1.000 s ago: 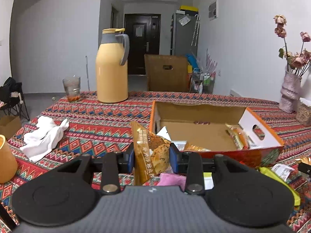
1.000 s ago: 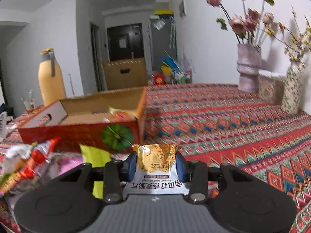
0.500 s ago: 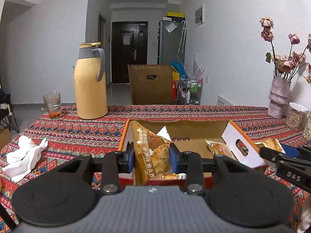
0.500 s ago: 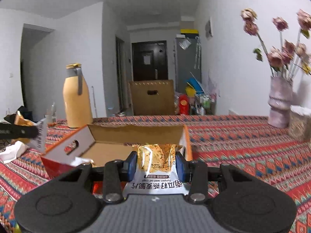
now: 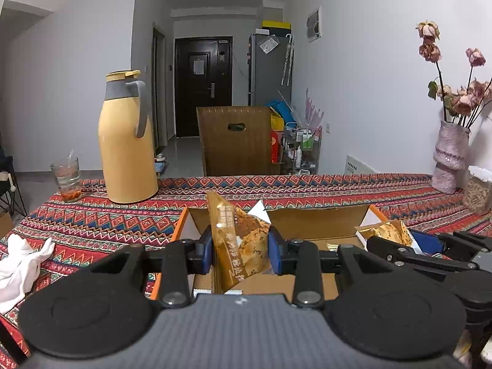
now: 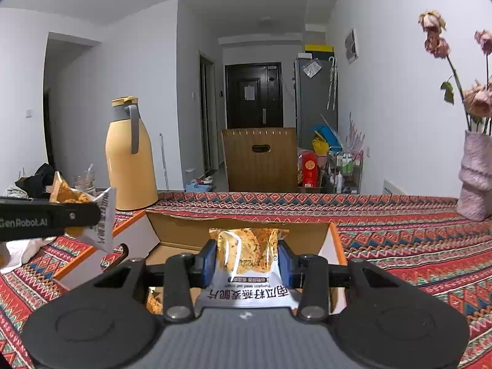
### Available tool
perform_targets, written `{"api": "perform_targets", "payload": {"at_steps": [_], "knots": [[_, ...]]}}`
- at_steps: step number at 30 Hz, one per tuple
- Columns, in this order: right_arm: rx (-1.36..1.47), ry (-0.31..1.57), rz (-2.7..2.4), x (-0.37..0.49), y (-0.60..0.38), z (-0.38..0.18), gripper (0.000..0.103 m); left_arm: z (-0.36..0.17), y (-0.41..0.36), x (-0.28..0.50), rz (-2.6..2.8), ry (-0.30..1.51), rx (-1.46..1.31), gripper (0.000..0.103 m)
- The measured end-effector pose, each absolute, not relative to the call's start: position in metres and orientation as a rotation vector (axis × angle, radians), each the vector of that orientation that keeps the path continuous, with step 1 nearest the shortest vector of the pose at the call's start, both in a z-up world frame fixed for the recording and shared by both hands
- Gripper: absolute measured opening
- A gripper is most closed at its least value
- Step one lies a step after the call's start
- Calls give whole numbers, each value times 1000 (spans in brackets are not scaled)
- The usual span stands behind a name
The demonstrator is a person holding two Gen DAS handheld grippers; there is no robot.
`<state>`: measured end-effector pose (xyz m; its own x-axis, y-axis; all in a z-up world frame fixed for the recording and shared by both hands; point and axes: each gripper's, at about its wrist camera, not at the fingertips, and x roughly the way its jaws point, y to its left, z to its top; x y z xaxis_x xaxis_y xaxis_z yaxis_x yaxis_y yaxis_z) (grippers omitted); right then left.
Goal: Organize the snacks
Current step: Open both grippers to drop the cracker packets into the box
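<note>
My left gripper (image 5: 240, 253) is shut on a brown cookie packet (image 5: 236, 243), held upright over the open orange cardboard box (image 5: 316, 221). My right gripper (image 6: 244, 264) is shut on a white-and-gold oat crisp packet (image 6: 249, 264), held over the same box (image 6: 184, 233). In the left wrist view the right gripper (image 5: 409, 246) comes in from the right with its packet (image 5: 384, 232) over the box. In the right wrist view the left gripper (image 6: 73, 215) shows at the left edge with its packet (image 6: 70, 196).
A yellow thermos jug (image 5: 126, 150) and a glass (image 5: 66, 178) stand at the table's far left. A white cloth (image 5: 21, 264) lies at the left. A pink vase of dried roses (image 5: 449, 153) stands far right. The patterned tablecloth (image 6: 415, 230) stretches right of the box.
Both grippers have risen and moved in over the box with their packets. The box now lies directly below both, and each gripper shows in the other's view.
</note>
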<state>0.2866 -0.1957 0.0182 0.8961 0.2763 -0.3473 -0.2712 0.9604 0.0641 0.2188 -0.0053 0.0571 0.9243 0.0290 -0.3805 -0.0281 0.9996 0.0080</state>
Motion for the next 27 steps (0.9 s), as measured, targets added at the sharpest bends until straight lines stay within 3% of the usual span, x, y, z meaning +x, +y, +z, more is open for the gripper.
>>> {"api": "perform_targets", "payload": {"at_steps": [8,10,12,14,16,27], "knots": [[-8,402,290,290,-189,5,42,40,-2,230,15,443,-9,38],[-6,404,287,290,-189,4,48,40,1,227,14,434,-24,51],[6,408,278,290,-191,3,56,41,3,224,34,417,-31,84],[23,397,263,290,-194,4,88,44,4,220,62,392,-37,96],[40,386,248,288,-198,4,101,46,5,216,68,374,-45,103],[74,377,228,288,-205,4,103,48,6,213,73,366,-55,103]]}}
